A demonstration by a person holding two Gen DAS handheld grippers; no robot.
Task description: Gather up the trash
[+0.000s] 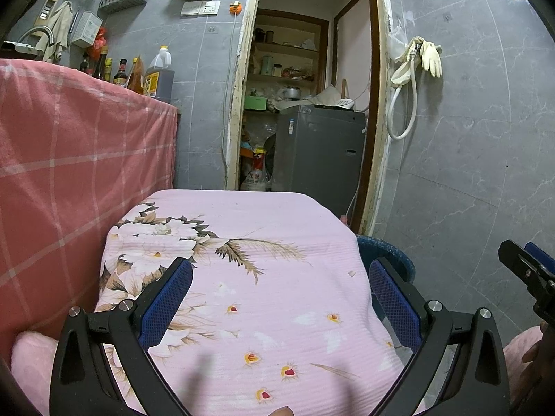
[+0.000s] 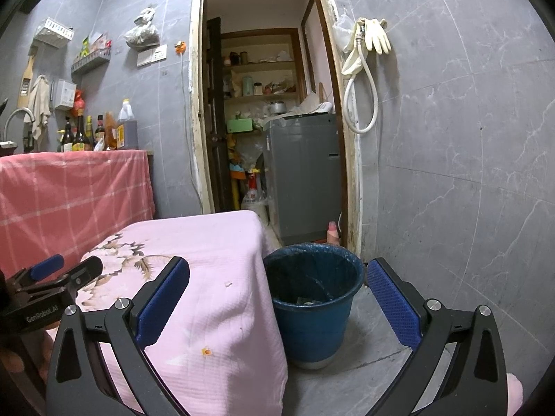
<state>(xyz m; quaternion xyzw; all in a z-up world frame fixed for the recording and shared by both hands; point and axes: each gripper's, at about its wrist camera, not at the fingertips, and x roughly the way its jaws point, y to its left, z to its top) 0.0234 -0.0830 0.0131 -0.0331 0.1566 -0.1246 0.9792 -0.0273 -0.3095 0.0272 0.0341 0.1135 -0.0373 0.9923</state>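
A small white scrap (image 2: pixel 228 283) lies on the pink flowered cloth (image 2: pixel 208 242) covering the surface, near its right edge; same scrap (image 1: pixel 351 273) shows in the left wrist view. Just beside that edge, on the gray floor (image 2: pixel 374 357), stands a blue bin (image 2: pixel 312 326) w/ a dark liner; sth. lies at its bottom (too dim to tell what). Left hand-held gripper (image 1: pixel 281 298) hangs over the cloth, blue pads spread wide, nothing between them. Right hand-held gripper (image 2: pixel 277 298) is spread wide too, empty, straddling the cloth's corner & the bin. Behind: a gray washer (image 2: pixel 301 173) in an open doorway, rubber gloves (image 2: pixel 374 34) and a hose on the tiled wall, bottles (image 2: pixel 100 131) on a counter draped in red checked cloth (image 2: pixel 69 190) at left.
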